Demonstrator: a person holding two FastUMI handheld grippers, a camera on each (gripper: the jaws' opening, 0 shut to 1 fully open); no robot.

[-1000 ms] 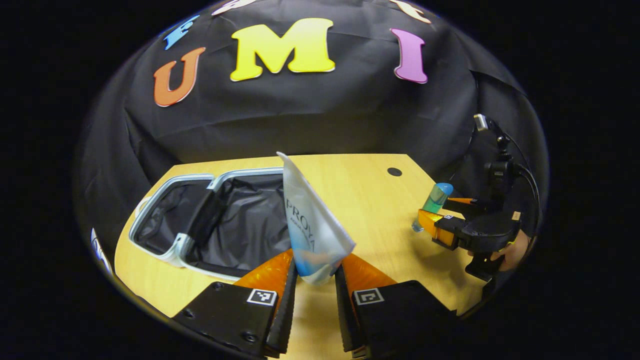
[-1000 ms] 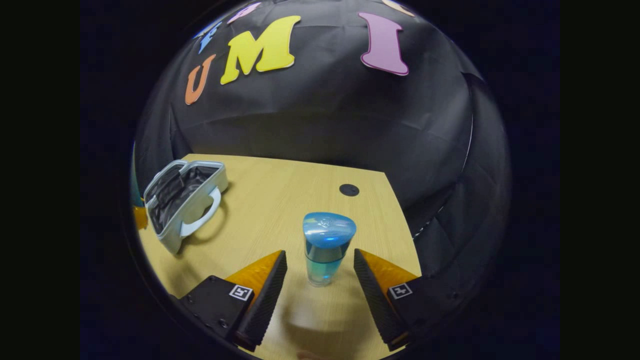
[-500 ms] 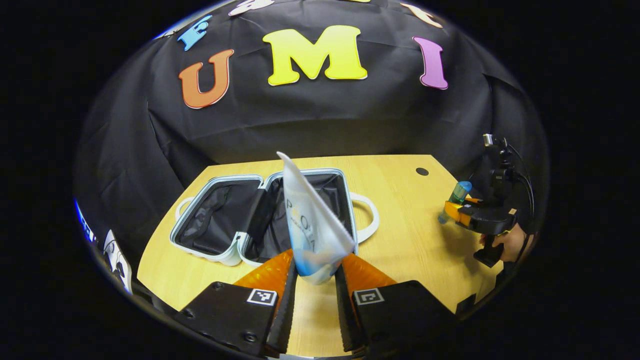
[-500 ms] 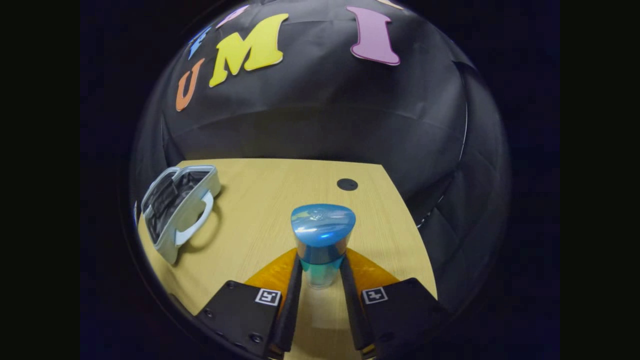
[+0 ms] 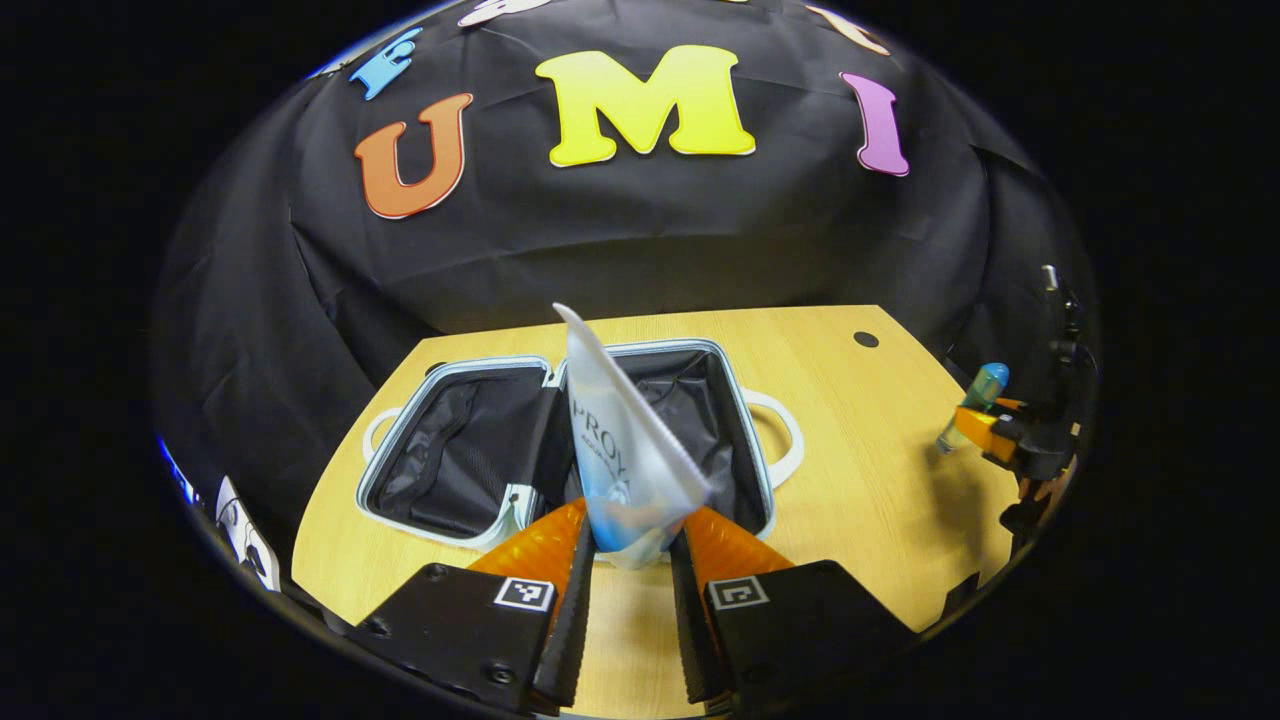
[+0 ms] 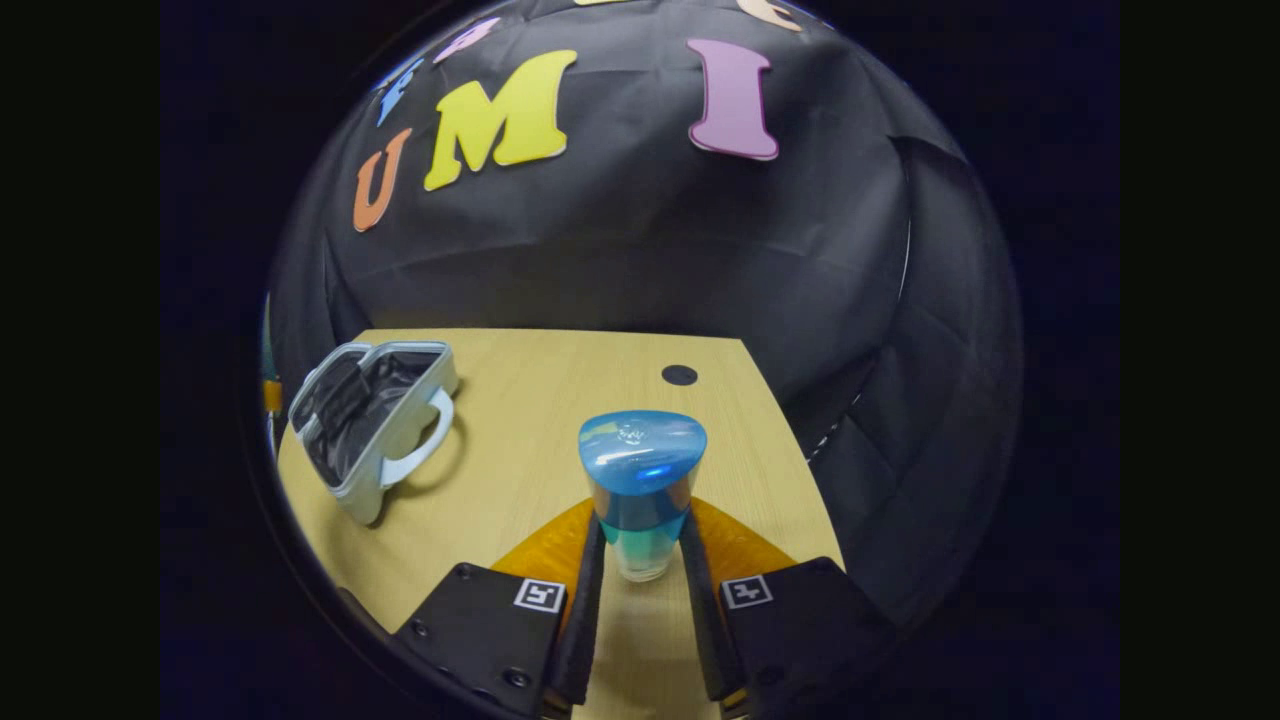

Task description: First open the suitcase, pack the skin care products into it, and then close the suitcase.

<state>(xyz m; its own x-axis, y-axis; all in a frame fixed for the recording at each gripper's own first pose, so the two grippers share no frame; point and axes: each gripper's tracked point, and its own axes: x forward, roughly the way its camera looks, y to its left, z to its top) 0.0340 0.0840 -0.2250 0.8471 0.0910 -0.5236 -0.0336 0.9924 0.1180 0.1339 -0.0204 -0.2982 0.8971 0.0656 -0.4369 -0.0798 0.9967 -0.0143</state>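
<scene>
1. Suitcase [image 5: 430,455]: it lies open on the table [image 5: 880,480], both halves flat, dark lining up. In the right gripper view it sits at far left [image 6: 375,420], well apart from my right gripper.

2. My left gripper [image 5: 628,545]: jaws narrow, clamped on the base of the tube [image 5: 620,440]. The tube stands up with its flat crimped end on top, in front of the suitcase's right half. To place it well, I should carry it forward past the near rim, lower it until it is near the lining, then open; releasing from height risks a bounce out.

3. My right gripper [image 6: 640,560]: jaws narrow, closed on the lower body of the bottle [image 6: 640,490], blue cap up. In the left gripper view it shows at far right [image 5: 975,435]. I judge that the bottle should wait until the tube is placed, so the 2 grippers do not crowd 1 compartment.
</scene>
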